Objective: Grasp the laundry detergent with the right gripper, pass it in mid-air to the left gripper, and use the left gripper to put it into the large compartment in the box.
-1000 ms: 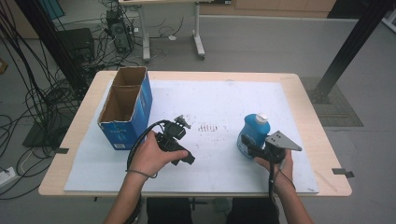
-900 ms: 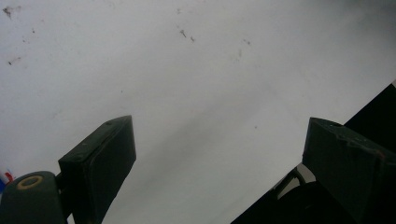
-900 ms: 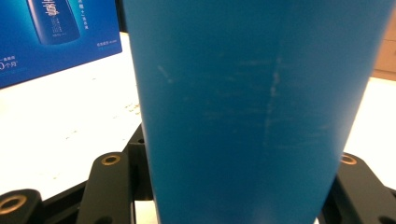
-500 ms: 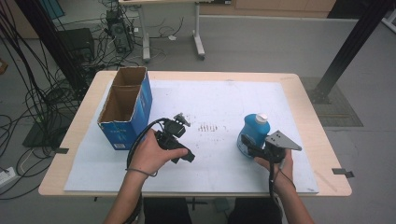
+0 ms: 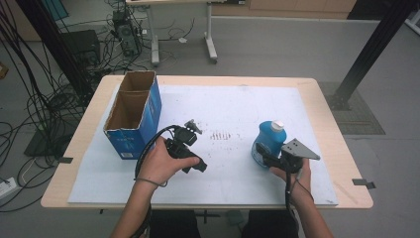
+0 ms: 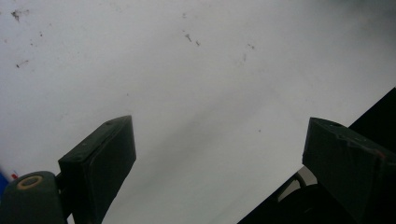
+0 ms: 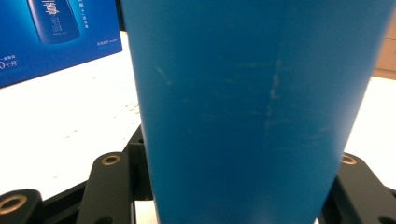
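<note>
A blue plastic bottle (image 5: 270,137) with a white cap stands upright on the white sheet (image 5: 228,109), right of the middle. My right gripper (image 5: 263,152) is shut on its lower body from the near side. In the right gripper view the bottle (image 7: 252,116) rises close up, with the black fingers (image 7: 109,186) at either side of it. My left gripper (image 5: 194,148) is held low over the sheet, left of the middle. Its jaws stand wide apart, and the left gripper (image 6: 219,135) has nothing but bare sheet between them.
An open-topped blue cardboard box (image 5: 133,114) stands at the table's left, also seen as the box (image 7: 56,37) in the right gripper view. A patch of small dark marks (image 5: 221,135) lies mid-sheet. Cables and table legs (image 5: 210,44) are on the floor beyond.
</note>
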### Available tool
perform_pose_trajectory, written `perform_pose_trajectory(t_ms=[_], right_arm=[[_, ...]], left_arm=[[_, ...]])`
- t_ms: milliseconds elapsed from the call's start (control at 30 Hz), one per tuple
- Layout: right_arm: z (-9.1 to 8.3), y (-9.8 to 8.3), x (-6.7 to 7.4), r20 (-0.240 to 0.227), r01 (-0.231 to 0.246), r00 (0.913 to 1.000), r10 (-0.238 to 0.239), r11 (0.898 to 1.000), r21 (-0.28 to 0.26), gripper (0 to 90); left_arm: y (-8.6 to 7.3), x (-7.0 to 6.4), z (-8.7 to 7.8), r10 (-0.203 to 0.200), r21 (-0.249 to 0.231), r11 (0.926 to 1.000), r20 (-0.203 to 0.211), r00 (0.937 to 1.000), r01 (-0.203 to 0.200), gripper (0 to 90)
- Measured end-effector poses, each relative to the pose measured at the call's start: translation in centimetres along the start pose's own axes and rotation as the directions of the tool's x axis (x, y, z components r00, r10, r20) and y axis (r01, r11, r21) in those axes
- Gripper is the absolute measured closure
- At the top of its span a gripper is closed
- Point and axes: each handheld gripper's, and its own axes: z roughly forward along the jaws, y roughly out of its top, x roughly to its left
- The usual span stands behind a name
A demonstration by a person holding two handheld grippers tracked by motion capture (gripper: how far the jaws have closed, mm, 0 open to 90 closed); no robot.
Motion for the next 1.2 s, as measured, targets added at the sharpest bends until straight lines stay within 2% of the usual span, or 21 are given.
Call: perform_pose_trajectory(t_ms=[533,1200], right_arm=[[-0.02,-0.03,0.03,0.001,-0.002,1.0,0.002,1.0,-0.002,43.5],[0.01,0.22,-0.12,-0.013,0.006,0.9999,-0.006,1.0,0.015,44.4]], left_arm=[[0.33,-0.11,-0.13,0.004,-0.002,1.0,0.0,1.0,-0.004,10.0],[0.37,0.57,-0.41,0.017,-0.003,0.9999,-0.002,0.9999,-0.017,10.0]])
